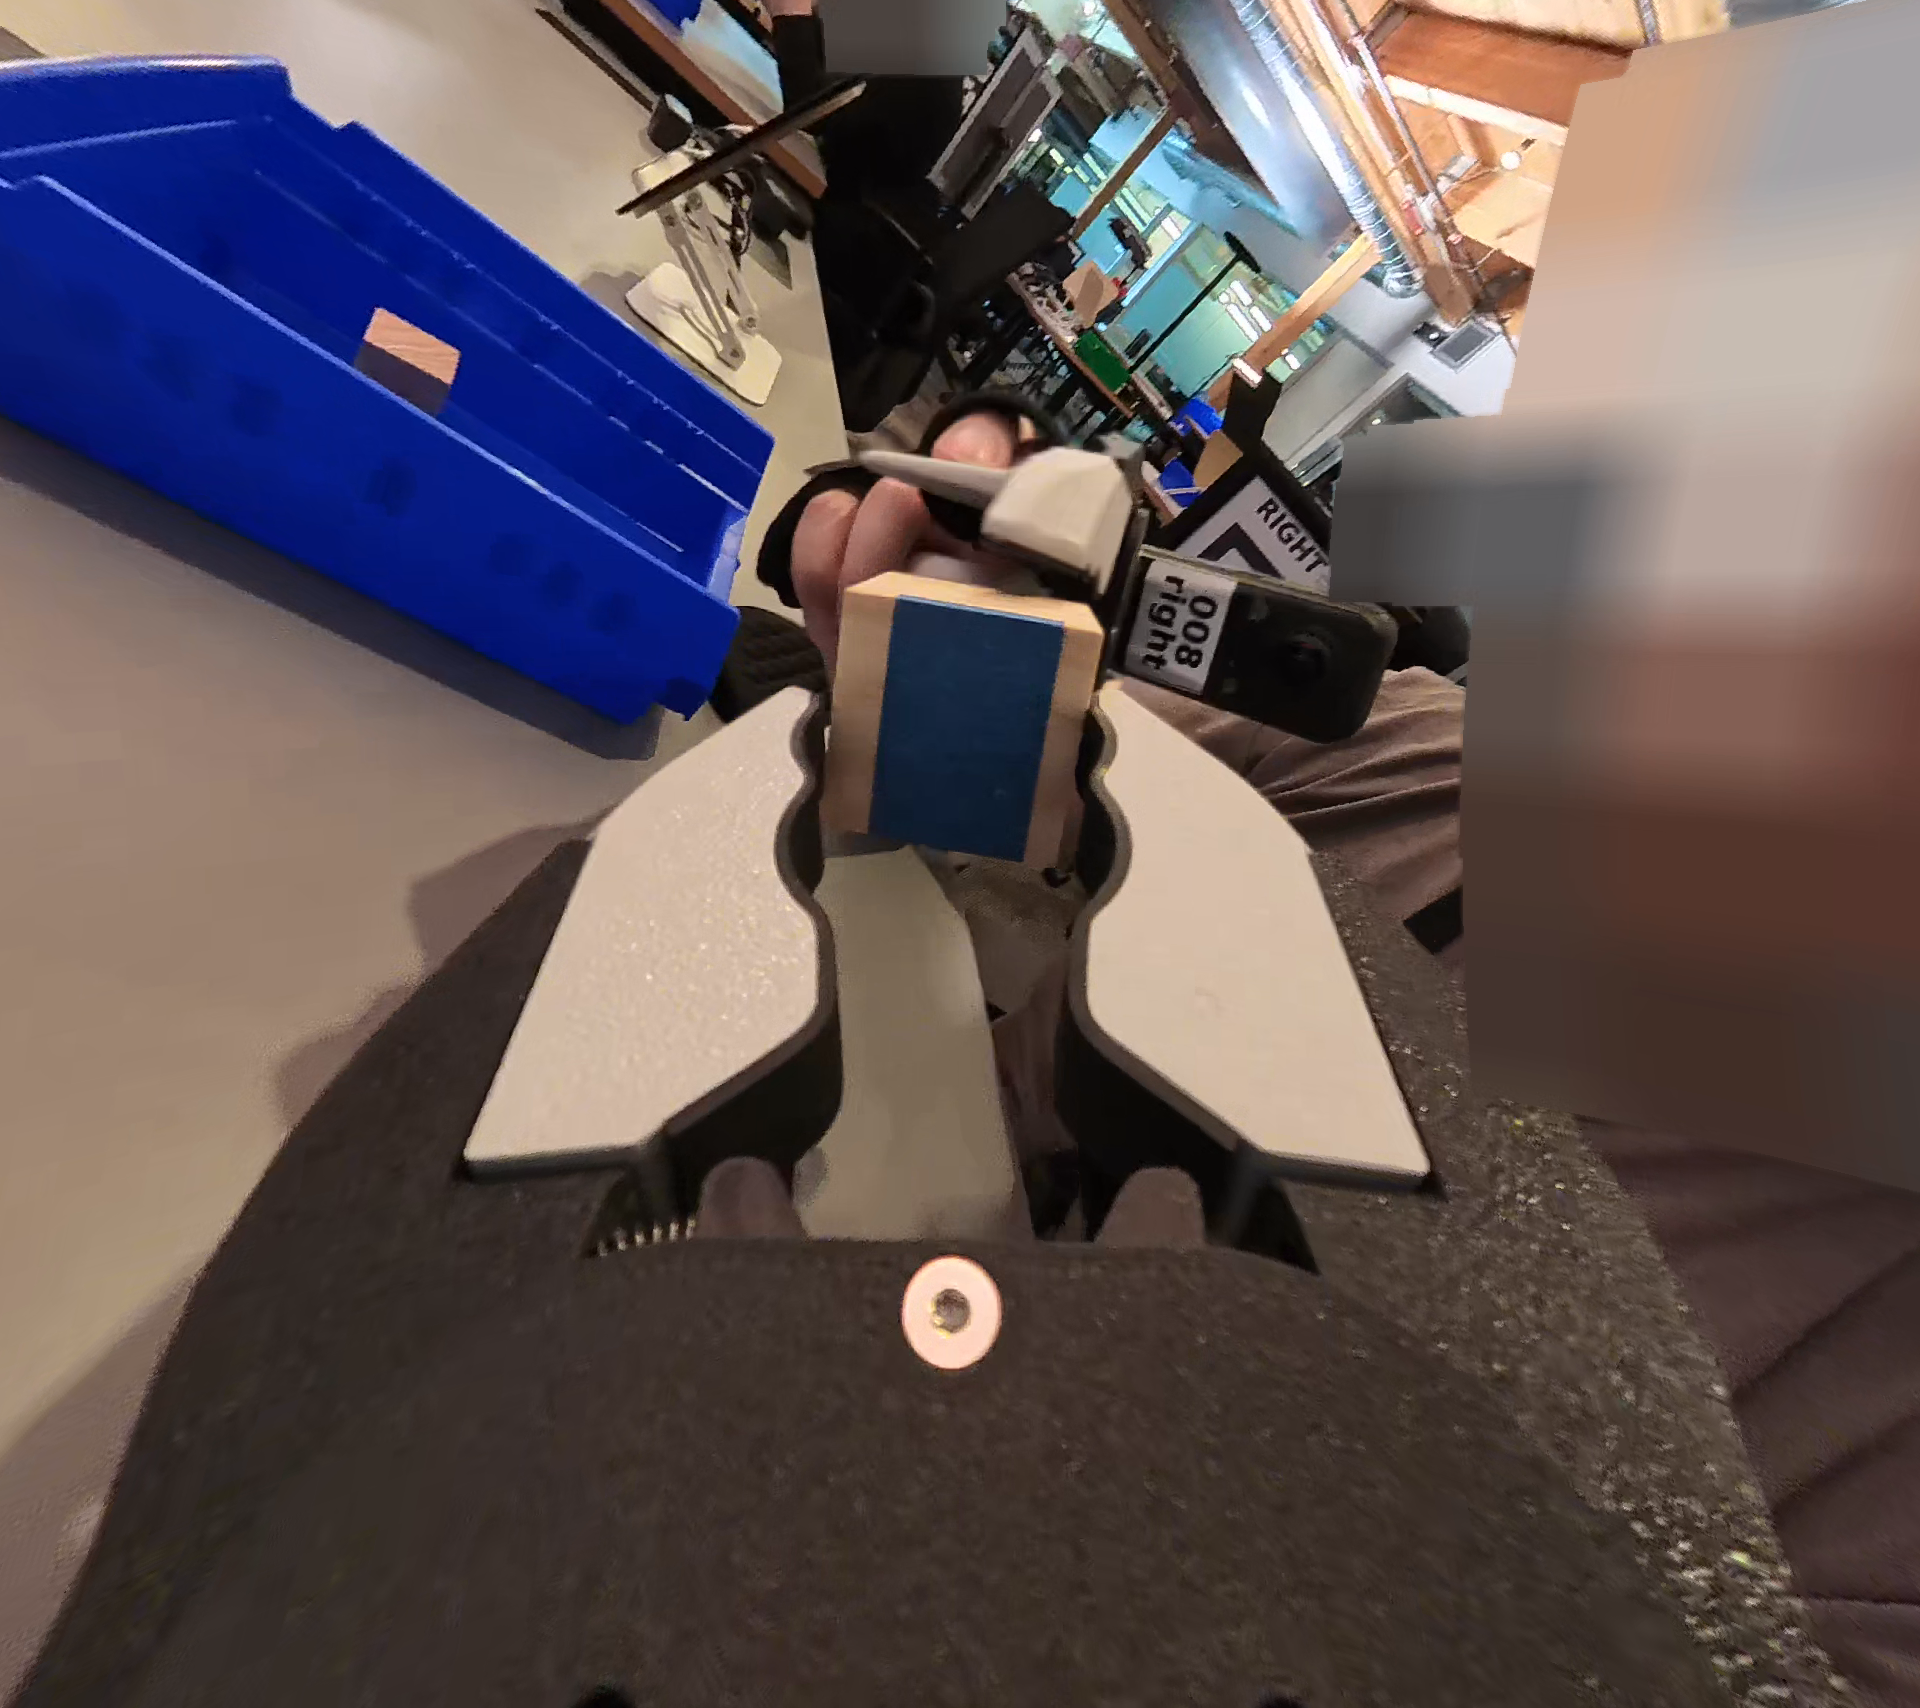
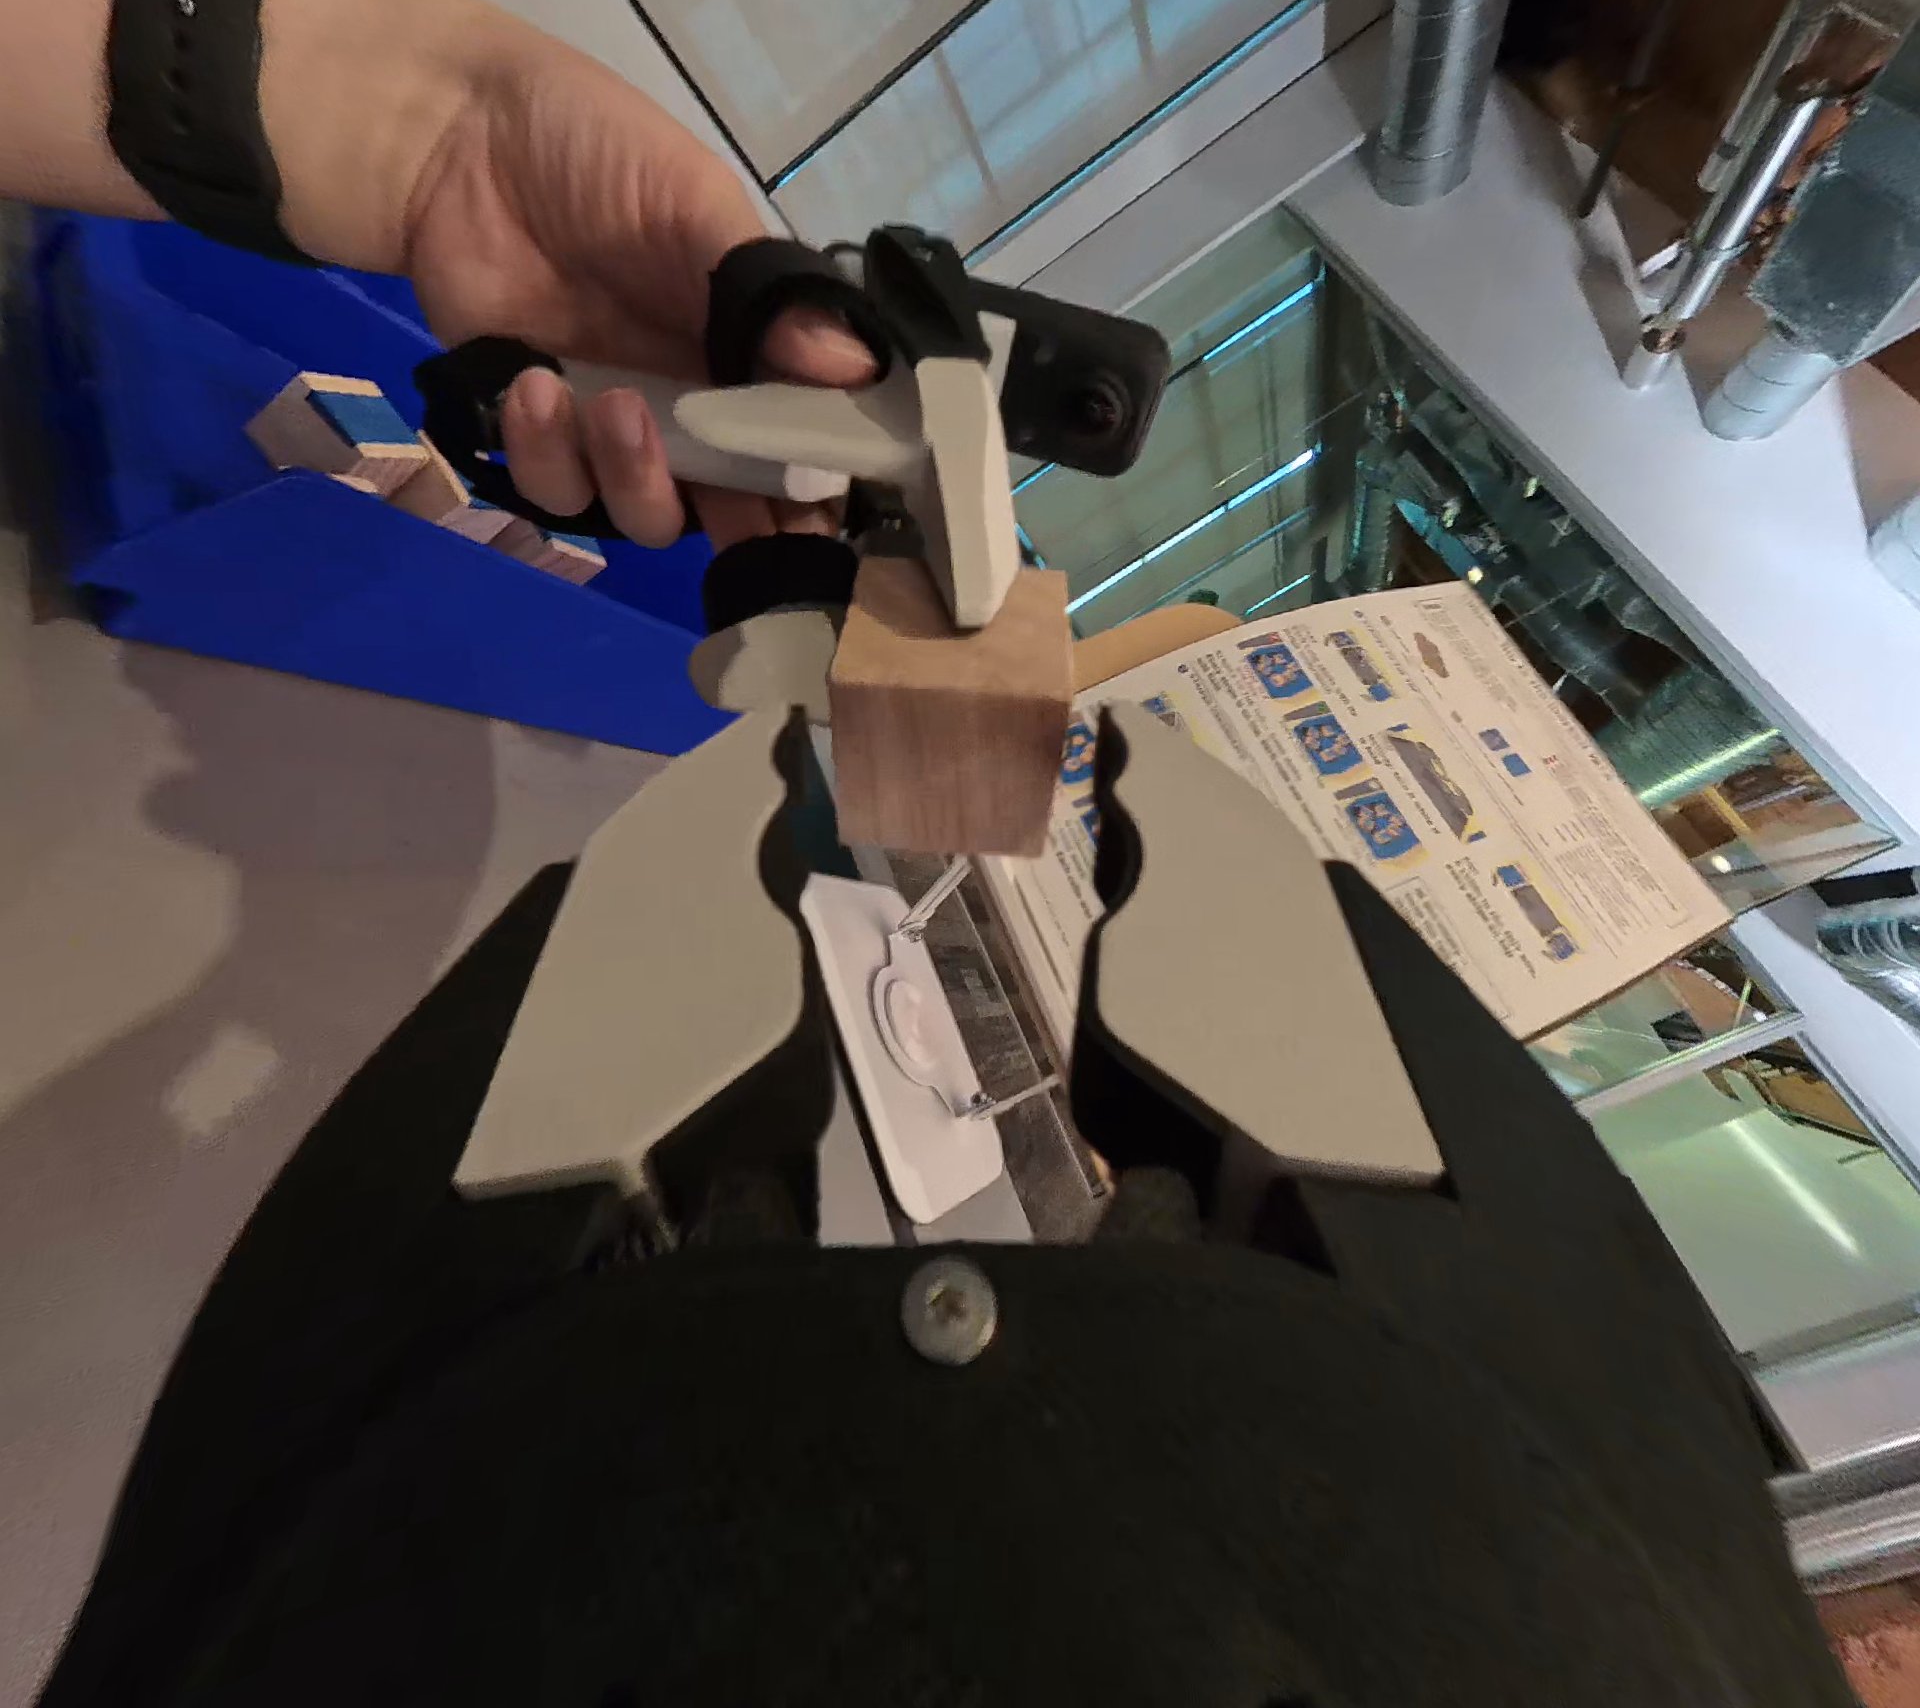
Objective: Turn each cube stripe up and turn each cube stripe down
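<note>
My left claw (image 1: 956,723) squeezes the cube (image 1: 961,713), stripe facing me. My right claw (image 2: 951,723) is apart around it, with small gaps. Far left, my hand (image 2: 499,204) half hides more cubes (image 2: 343,432) in the bin (image 2: 395,609).

The cube (image 1: 961,723) is pale wood with a broad blue stripe (image 1: 966,728) down one face, and its other sides show plain brown grain. Both grippers have light grey fingers (image 1: 686,941) on black bodies, and the bin (image 1: 499,536) is bright blue.
</note>
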A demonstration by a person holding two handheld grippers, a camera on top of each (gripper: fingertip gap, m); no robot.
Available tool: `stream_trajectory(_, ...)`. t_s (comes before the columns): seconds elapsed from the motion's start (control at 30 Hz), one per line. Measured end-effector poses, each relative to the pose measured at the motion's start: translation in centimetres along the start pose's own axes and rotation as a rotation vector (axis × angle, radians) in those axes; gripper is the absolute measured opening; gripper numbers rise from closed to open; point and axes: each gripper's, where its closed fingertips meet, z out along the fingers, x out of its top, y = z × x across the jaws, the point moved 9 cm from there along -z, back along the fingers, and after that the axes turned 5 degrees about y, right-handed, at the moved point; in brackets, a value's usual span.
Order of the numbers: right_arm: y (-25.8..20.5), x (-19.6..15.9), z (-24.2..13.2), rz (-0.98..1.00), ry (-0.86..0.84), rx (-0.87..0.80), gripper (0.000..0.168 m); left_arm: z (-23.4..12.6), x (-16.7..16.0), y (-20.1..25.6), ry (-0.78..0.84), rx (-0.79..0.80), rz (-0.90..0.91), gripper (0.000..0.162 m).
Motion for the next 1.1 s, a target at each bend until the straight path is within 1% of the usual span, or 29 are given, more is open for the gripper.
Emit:
stream_trajectory(0.03,-0.1,0.1,-0.1,-0.006,0.015,0.0,0.043,0.1,0.0,-0.1,-0.007,0.007,0.002,0.046)
stream_trajectory(0.1,0.1,0.1,-0.1,0.023,0.002,0.016,0.043,0.1,0.0,-0.1,-0.001,-0.004,0.001,0.048)
stream_trajectory(0.17,0.7,0.0,-0.3,0.092,0.002,0.055,0.043,-0.1,0.1,-0.2,0.004,-0.02,-0.014,0.051)
stream_trajectory(0.23,2.4,-0.9,-0.7,0.18,-0.041,0.067,0.043,-0.8,0.3,-0.3,0.008,0.014,-0.004,0.057)
stream_trajectory(0.27,3.8,-1.8,-1.1,0.238,-0.107,0.057,0.043,-1.5,0.5,-0.3,0.008,0.064,0.018,0.057)
stream_trajectory(0.33,7.2,-5.0,-2.5,0.414,-0.327,0.028,0.043,-3.3,0.9,-0.2,0.006,0.214,0.084,0.058)
stream_trajectory(0.37,8.8,-7.3,-3.6,0.549,-0.479,0.017,0.043,-4.3,1.1,0.0,0.003,0.305,0.119,0.057)
stream_trajectory(0.43,11.0,-12.4,-7.0,0.815,-0.744,-0.062,0.043,-6.3,1.3,0.4,-0.011,0.492,0.181,0.056)
stream_trajectory(0.47,11.6,-14.9,-8.9,0.909,-0.855,-0.114,0.043,-7.2,1.4,0.6,-0.016,0.577,0.206,0.056)
stream_trajectory(0.53,11.7,-19.4,-12.5,1.082,-1.078,-0.165,0.043,-8.7,1.5,1.0,-0.022,0.712,0.237,0.056)
stream_trajectory(0.57,11.3,-21.2,-13.9,1.161,-1.16,-0.174,0.043,-9.4,1.5,1.1,-0.028,0.762,0.242,0.056)
stream_trajectory(0.63,10.2,-23.8,-15.2,1.278,-1.253,-0.158,0.043,-10.8,1.2,1.1,-0.072,0.868,0.241,0.054)
stream_trajectory(0.7,9.2,-25.8,-15.5,1.319,-1.312,-0.164,0.043,-12.2,0.8,0.8,-0.137,0.973,0.242,0.052)
stream_trajectory(0.73,8.6,-26.6,-15.5,1.319,-1.351,-0.168,0.043,-13.0,0.6,0.6,-0.174,1.028,0.244,0.048)
stream_trajectory(0.77,8.1,-27.2,-15.4,1.316,-1.383,-0.159,0.043,-13.8,0.5,0.6,-0.205,1.082,0.261,0.042)
stream_trajectory(0.83,7.3,-27.9,-15.2,1.313,-1.438,-0.141,0.043,-14.9,0.2,0.8,-0.25,1.149,0.329,0.042)
stream_trajectory(0.9,6.8,-28.6,-15.3,1.298,-1.504,-0.138,0.043,-15.5,-0.5,0.9,-0.327,1.14,0.346,0.042)
stream_trajectory(0.97,6.9,-29.0,-15.2,1.305,-1.488,-0.165,0.043,-16.0,-1.7,0.8,-0.457,1.146,0.372,0.041)
stream_trajectory(1.03,7.0,-29.2,-15.2,1.298,-1.484,-0.178,0.043,-16.5,-3.3,0.4,-0.607,1.188,0.416,0.044)
stream_trajectory(1.1,7.0,-29.5,-15.2,1.294,-1.472,-0.187,0.043,-16.6,-5.2,-0.3,-0.748,1.166,0.363,0.047)
